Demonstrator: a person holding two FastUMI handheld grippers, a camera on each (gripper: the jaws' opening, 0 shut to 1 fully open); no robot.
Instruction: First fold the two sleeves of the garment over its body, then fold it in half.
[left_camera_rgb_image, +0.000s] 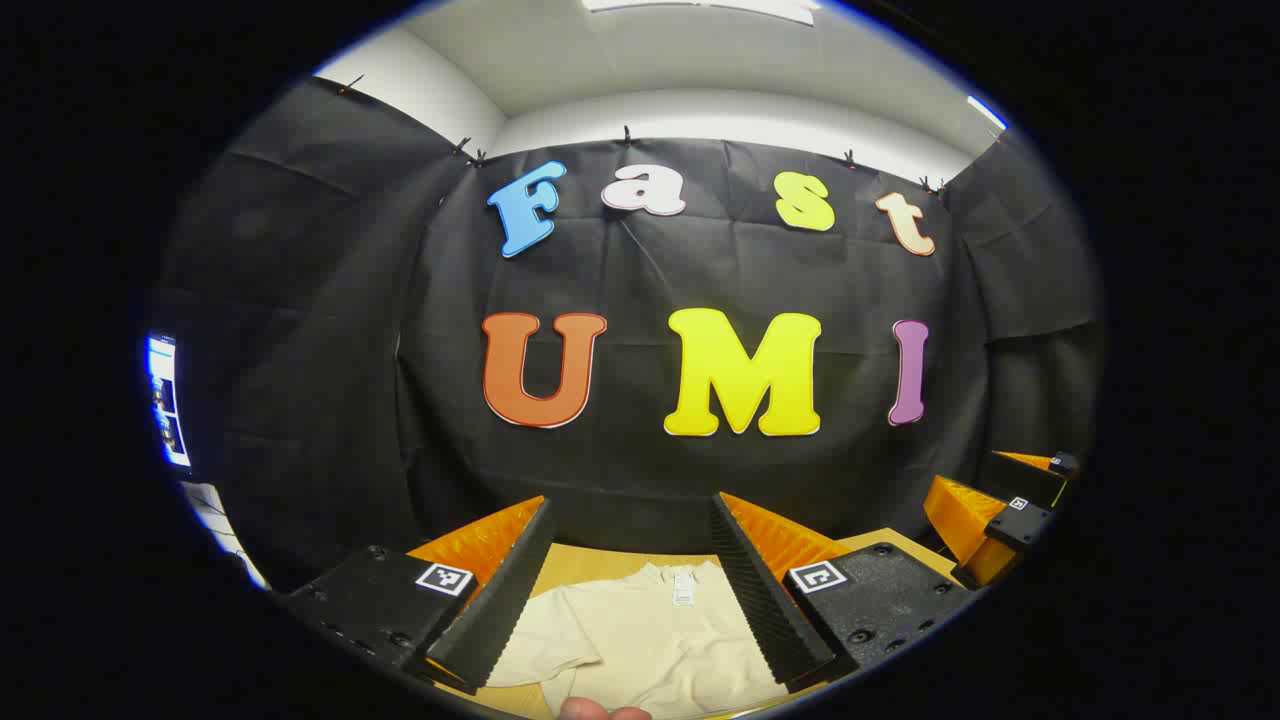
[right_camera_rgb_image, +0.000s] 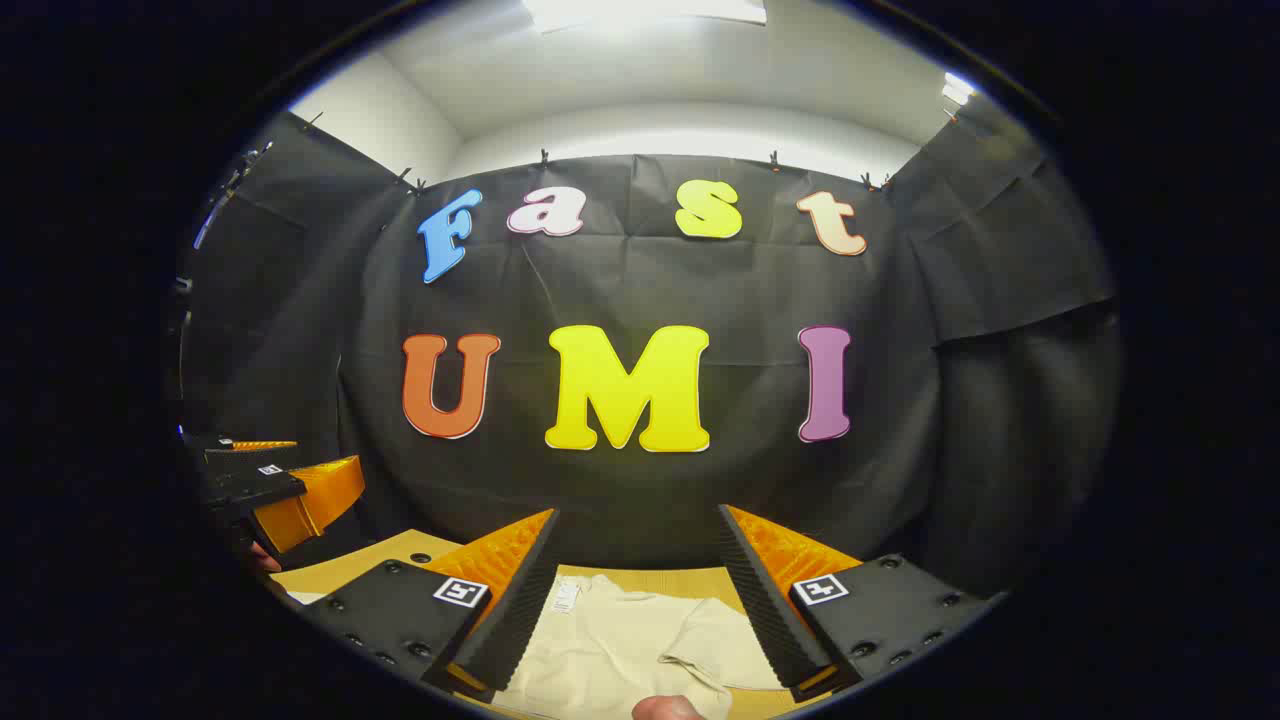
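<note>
Garment (left_camera_rgb_image: 640, 630) lies flat on the tabletop (left_camera_rgb_image: 600, 565), soft and limp; each sleeve (left_camera_rgb_image: 550, 625) suits a cuff pinch. Left hand-held gripper (left_camera_rgb_image: 630, 590) and right hand-held gripper (right_camera_rgb_image: 640, 600) gape wide, empty, sleeves toward 9 and 3 o'clock.

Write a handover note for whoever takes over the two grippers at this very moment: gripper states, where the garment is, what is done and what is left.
Left gripper: jaws open, holding nothing, raised above the table.
Right gripper: jaws open, holding nothing, also raised above the table.
Shirt: cream, lying flat on the table, collar towards the back wall. In the left gripper view one sleeve lies out to the side; in the right gripper view the other sleeve does too.
Done: nothing visible; neither sleeve is folded over the body.
Left: fold both sleeves in, then fold the shirt in half.
</note>
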